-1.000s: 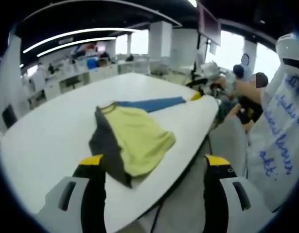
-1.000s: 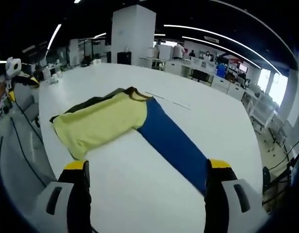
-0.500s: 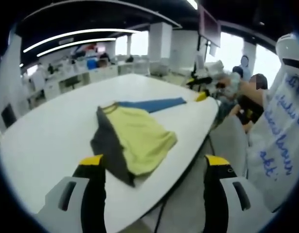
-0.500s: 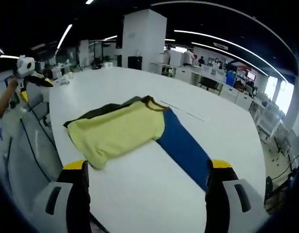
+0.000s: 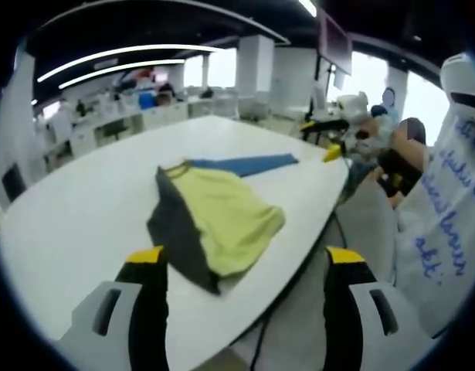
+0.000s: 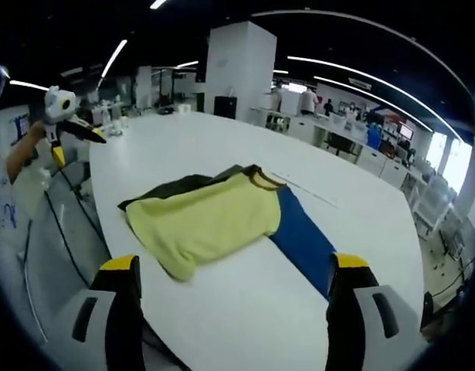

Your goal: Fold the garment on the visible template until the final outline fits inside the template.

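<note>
Lying part-folded on white table (image 6: 222,325): garment (image 6: 214,216), blue sleeve (image 6: 303,241) still out; both tongs (image 5: 241,270) (image 6: 229,278) hovering released, empty.

A: How do the left gripper (image 5: 243,267) and right gripper (image 6: 231,274) look?
B: Each has 2 black jaws with yellow tips, on light grey bodies with 1 dark slot per side.

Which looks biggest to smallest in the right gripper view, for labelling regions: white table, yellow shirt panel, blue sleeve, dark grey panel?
1. White table
2. Yellow shirt panel
3. Blue sleeve
4. Dark grey panel, mostly hidden under the yellow, so its true size is unsure.
</note>
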